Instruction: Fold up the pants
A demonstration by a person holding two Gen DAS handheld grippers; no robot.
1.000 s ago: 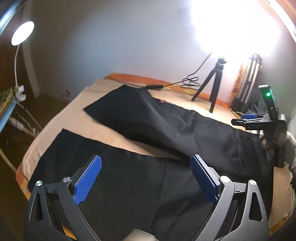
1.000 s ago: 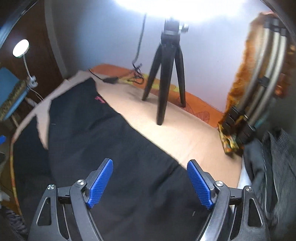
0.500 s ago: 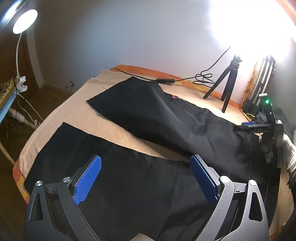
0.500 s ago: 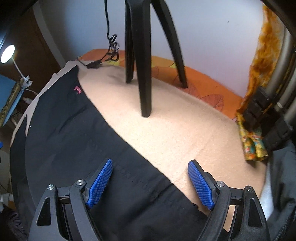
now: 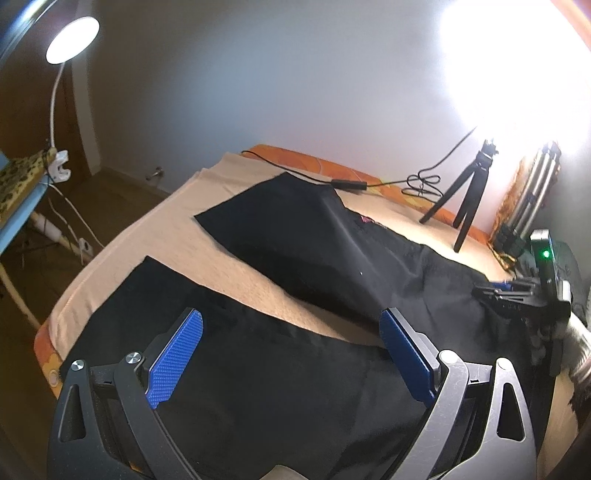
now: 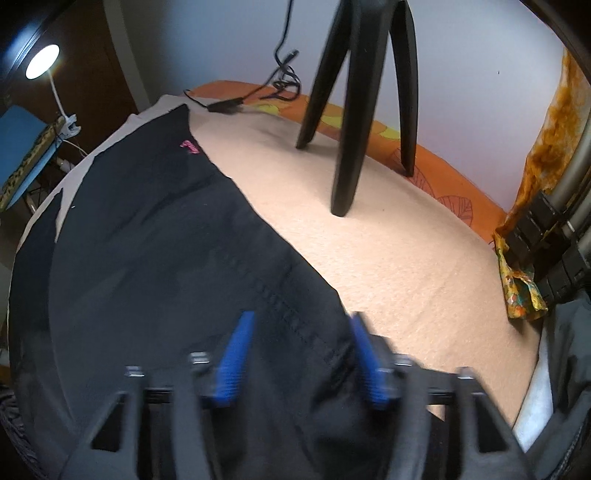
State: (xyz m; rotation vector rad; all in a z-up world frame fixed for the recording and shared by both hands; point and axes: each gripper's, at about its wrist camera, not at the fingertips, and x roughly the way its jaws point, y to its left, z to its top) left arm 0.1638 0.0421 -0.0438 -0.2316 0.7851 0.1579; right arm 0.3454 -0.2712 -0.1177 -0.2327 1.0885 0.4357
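Black pants (image 5: 317,258) lie spread on a beige blanket, their two legs apart in a V. My left gripper (image 5: 291,354) is open, its blue pads above the near leg (image 5: 258,376). My right gripper (image 6: 301,360) hovers low over the pants' waist edge (image 6: 288,295) near a pink label (image 6: 190,147); its blue fingers (image 6: 236,362) are blurred and stand apart with cloth between them, narrower than before. The right gripper also shows at the right of the left wrist view (image 5: 517,291).
A small black tripod (image 6: 354,110) stands on the blanket (image 6: 406,251) just beyond the pants, with a cable (image 5: 369,182) behind it. A larger folded tripod (image 5: 535,192) leans at the right. A lamp (image 5: 72,35) and a blue shelf are at the left.
My right gripper has dropped toward the waist edge and its fingers have narrowed. My left gripper has pulled back a little; the pants lie as before.
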